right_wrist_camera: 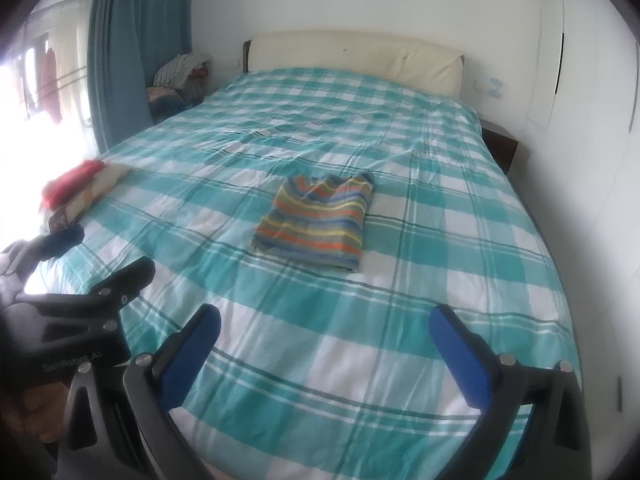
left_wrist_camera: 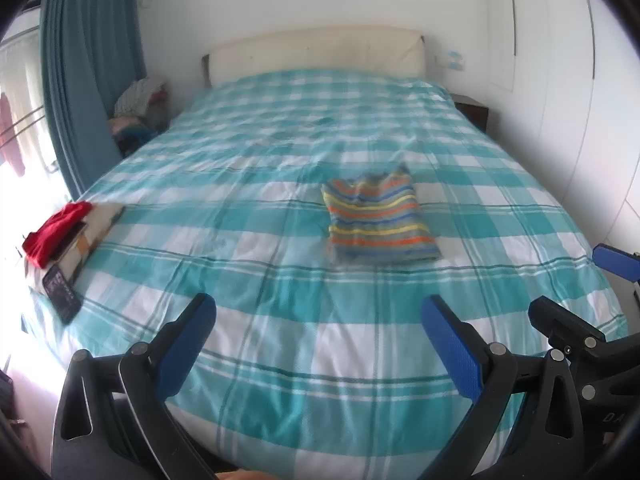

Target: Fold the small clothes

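shirt (left_wrist_camera: 382,218) lies folded mid-bed (left_wrist_camera: 280,360), looking done, red cloth (left_wrist_camera: 56,228) at 9 o'clock maybe next, both grippers (left_wrist_camera: 320,320) (right_wrist_camera: 324,328) spread wide, empty.

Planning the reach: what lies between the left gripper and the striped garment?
Only bare checked bedcover lies between the open left gripper and the folded striped garment, shown in the left wrist view.

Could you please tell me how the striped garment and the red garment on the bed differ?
The striped garment is multicoloured, and lies folded flat, alone, mid-bed; the red garment is plain red and sits bunched atop a small pile at the bed's left edge. Both rest on the checked bedspread, untouched by either hand-held gripper.
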A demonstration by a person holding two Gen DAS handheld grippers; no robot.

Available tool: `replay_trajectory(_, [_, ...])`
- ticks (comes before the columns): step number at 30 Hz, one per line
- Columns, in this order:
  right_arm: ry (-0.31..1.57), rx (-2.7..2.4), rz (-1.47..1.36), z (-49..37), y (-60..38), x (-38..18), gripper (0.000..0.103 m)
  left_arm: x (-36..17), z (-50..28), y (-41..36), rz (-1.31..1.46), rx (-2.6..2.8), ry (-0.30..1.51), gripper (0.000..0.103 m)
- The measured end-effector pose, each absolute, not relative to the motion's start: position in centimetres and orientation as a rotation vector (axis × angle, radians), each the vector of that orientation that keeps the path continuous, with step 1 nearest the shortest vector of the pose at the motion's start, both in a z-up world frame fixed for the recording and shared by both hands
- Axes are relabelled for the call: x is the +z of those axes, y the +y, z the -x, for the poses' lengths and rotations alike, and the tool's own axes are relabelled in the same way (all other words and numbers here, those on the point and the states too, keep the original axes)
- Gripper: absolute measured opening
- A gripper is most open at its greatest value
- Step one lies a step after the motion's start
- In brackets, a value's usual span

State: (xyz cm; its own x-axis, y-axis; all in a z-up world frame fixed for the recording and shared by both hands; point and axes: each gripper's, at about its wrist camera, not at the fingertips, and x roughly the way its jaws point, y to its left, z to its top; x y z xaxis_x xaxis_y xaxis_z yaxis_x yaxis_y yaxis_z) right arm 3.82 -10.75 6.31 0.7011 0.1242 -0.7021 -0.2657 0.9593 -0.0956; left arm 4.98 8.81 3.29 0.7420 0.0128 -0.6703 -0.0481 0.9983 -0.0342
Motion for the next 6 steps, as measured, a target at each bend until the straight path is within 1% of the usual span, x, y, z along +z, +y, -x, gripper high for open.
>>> replay_trajectory(6, [0.766, 0.219, 0.193, -3.88, -10.83, 6.22, 0.102, 3.54, -4.91, 8.86, 0.043, 0.054, 0.718, 0.103])
